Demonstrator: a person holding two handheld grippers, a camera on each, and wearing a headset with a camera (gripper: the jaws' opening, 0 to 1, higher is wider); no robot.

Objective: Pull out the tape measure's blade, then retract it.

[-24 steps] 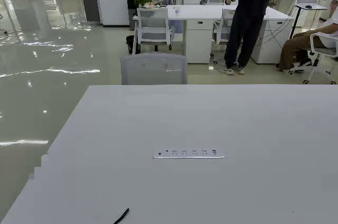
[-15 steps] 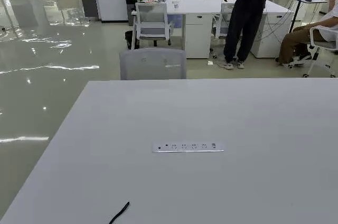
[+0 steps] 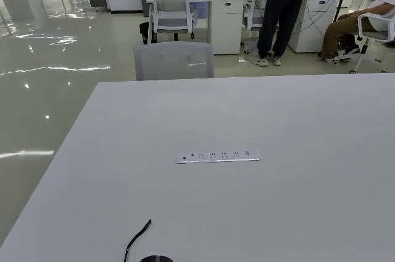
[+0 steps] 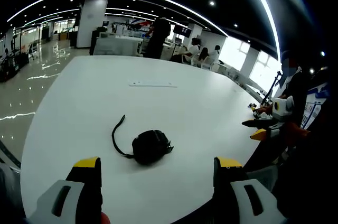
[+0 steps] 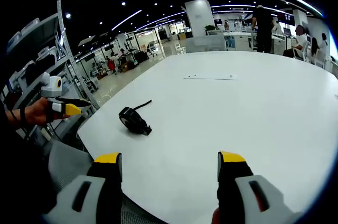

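A black tape measure (image 4: 151, 146) lies on the white table (image 4: 190, 102) with its thin black strap (image 4: 117, 134) curled to one side. My left gripper (image 4: 157, 182) hangs open short of the table's near edge, its yellow-tipped jaws wide apart and empty. From the other side, the tape measure (image 5: 132, 120) sits ahead and to the left of my right gripper (image 5: 170, 176), which is also open and empty. In the head view the strap (image 3: 137, 237) and the top of the tape measure (image 3: 155, 259) show at the bottom edge. The blade is inside the case.
A flush power strip (image 3: 218, 156) is set in the middle of the table. A grey chair (image 3: 174, 61) stands at the far edge. Beyond it a person stands by white desks (image 3: 281, 12) and another sits at the right.
The head camera has tilted down, so the table fills more of the picture and the top of the tape measure has come into sight. Nothing on the table has moved.
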